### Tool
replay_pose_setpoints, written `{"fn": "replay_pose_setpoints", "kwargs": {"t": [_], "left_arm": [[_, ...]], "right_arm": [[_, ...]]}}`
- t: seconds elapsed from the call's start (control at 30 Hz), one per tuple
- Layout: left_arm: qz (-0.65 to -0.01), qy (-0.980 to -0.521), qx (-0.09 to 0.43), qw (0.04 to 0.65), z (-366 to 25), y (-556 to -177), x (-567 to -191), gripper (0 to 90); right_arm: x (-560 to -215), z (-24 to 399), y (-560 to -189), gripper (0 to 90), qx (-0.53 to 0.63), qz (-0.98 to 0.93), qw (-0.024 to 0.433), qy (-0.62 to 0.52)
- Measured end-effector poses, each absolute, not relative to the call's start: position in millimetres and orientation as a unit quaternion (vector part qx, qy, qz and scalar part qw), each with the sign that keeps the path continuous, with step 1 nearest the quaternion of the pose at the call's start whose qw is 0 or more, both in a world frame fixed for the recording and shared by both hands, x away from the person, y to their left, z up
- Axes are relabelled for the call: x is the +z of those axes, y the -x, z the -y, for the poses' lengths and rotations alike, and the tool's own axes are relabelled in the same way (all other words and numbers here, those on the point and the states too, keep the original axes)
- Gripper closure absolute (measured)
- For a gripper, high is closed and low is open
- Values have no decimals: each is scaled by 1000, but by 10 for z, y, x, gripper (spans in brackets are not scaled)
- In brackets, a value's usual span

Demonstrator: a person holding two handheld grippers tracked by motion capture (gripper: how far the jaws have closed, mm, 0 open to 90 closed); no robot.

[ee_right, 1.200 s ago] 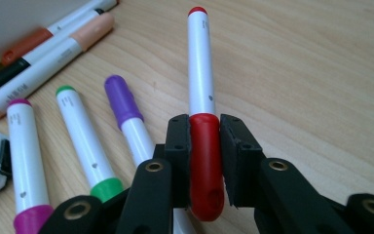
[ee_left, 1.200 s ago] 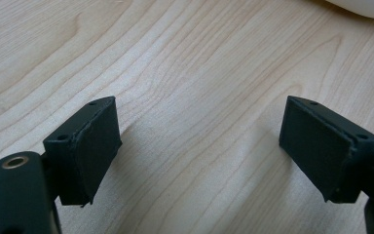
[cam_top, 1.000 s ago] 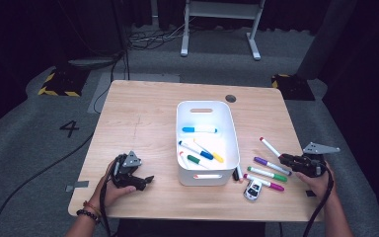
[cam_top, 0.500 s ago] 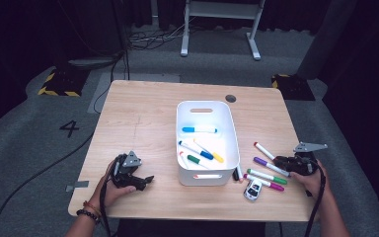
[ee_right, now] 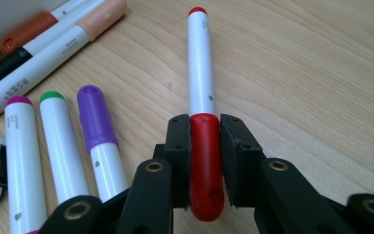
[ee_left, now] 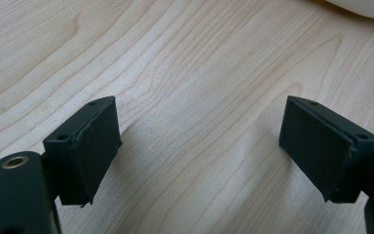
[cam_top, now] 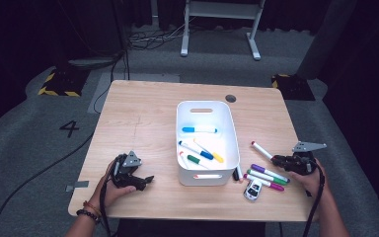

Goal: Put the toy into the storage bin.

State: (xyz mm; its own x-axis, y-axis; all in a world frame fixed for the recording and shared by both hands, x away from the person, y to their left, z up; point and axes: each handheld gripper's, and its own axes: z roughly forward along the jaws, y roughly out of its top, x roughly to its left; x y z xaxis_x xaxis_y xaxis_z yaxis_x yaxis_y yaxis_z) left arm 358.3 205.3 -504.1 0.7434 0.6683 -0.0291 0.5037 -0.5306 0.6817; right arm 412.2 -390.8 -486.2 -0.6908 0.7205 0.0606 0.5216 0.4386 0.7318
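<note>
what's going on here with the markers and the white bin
A person at a wooden table is working with a tool in each hand. The right tool is shut on the red cap of a red marker that lies on the table beside other loose markers and a small toy car. The left tool rests open on bare wood. The white bin already holds several markers.

Marker (ee_right: 200, 87) white, red cap; bin (cam_top: 229, 129) white; table (cam_top: 138, 113) light wood grain; fingers (ee_right: 179, 146) black.
</note>
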Motion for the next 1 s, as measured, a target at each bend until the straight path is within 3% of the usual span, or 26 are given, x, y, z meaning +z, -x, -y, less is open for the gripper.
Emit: {"fn": "replay_pose_setpoints", "kwargs": {"t": [0.57,1.0], "left_arm": [[-339,-866,118,348,-2051,-3582,-5043,153],[-336,-868,121,346,-2056,-3585,-5039,153]], "right_arm": [[-4563,3796,-4075,752,421,-825,147,-346],[-3892,3539,-3946,752,478,-817,167,-277]]}}
